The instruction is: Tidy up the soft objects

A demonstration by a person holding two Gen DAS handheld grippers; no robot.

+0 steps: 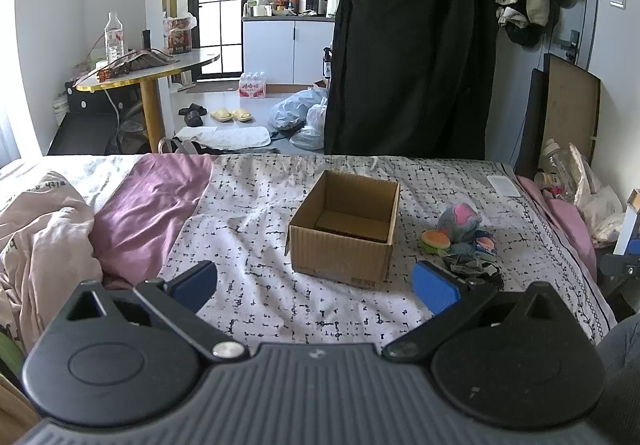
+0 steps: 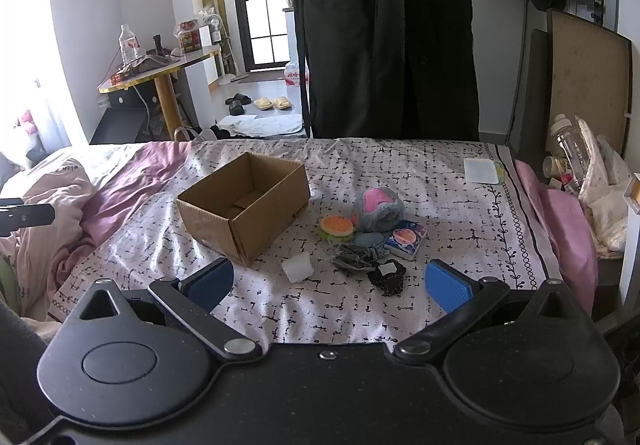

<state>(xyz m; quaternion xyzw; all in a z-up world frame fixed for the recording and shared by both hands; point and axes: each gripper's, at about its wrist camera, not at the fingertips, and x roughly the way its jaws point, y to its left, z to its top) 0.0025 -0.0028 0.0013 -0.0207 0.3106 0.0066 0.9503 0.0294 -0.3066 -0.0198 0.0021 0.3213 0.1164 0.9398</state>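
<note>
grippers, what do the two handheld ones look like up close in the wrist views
The left gripper and right gripper look alike: a dark grey ribbed body, two rounded black housings with a shallow disc shape and a triangular cut-out, and black link arms on silver pivot screws. Each finger ends in a blue pad with a fine textured face. No cables or printed markings show. A dark sleeve edges the right view.

The left hand-held gripper (image 1: pixel 316 289) hangs level over the near edge of the bed, its two blue-padded fingers (image 1: pixel 434 287) spread wide with nothing between them. The right hand-held gripper (image 2: pixel 328 283) sits in much the same pose over the near edge, toward the bed's right side, its blue pads (image 2: pixel 446 285) likewise set far apart and bare. Neither touches the bed. The hands that carry them are out of view.
</note>
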